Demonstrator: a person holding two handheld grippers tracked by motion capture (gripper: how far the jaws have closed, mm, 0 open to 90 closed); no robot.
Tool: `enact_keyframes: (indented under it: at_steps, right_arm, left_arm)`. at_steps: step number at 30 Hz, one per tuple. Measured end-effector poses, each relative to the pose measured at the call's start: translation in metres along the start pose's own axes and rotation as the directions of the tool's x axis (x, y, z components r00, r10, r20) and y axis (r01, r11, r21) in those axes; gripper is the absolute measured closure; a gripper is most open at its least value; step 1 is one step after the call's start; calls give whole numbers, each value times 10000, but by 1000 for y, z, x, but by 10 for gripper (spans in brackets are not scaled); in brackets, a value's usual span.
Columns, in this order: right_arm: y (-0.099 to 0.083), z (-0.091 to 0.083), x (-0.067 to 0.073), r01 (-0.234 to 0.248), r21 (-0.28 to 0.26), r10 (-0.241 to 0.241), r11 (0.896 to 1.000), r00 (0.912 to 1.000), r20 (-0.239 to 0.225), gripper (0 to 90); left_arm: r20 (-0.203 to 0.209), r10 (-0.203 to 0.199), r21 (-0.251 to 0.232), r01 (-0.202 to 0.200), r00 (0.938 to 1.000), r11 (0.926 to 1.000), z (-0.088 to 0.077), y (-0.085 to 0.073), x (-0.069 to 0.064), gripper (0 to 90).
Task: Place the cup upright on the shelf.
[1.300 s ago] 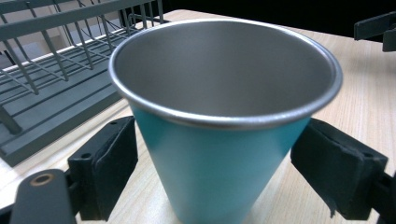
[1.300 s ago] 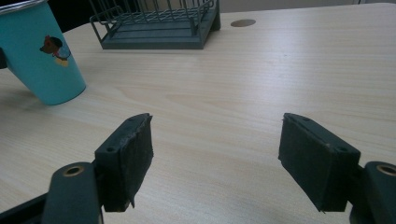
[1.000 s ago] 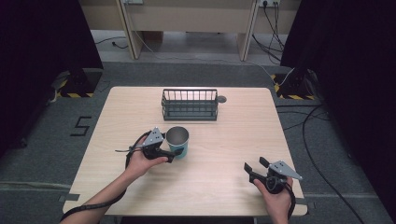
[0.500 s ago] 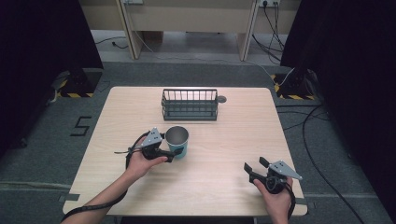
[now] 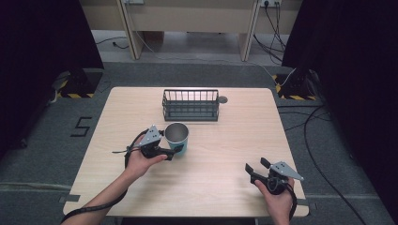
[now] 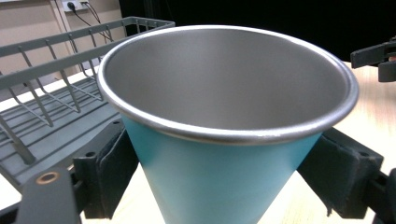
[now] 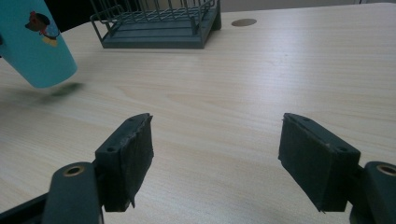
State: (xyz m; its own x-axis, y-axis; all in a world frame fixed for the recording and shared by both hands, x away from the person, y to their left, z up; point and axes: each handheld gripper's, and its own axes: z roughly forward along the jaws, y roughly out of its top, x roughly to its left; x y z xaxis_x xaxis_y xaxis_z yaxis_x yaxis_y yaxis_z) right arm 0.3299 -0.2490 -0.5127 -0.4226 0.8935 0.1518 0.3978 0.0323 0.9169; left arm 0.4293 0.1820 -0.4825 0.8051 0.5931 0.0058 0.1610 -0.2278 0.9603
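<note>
My left gripper (image 5: 172,149) is clamped on the teal cup (image 5: 177,137), one pad pressed to each side of its wall, and the right gripper view shows the cup (image 7: 39,44) lifted just clear of the table (image 5: 234,140) with its shadow beneath. The cup sits just in front of the wire rack (image 5: 190,105). My right gripper (image 5: 254,168) rests near the table's front right corner, jaws spread wide and holding nothing.
</note>
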Motion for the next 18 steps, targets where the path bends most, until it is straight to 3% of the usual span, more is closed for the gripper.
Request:
enact_keyframes:
  at_steps: [18]
  right_arm:
    - [0,0,-1,33,-13,-33,10000,10000,29,269]
  left_arm:
    - [-135,195,-148,-197,9997,9997,0,15,5,160]
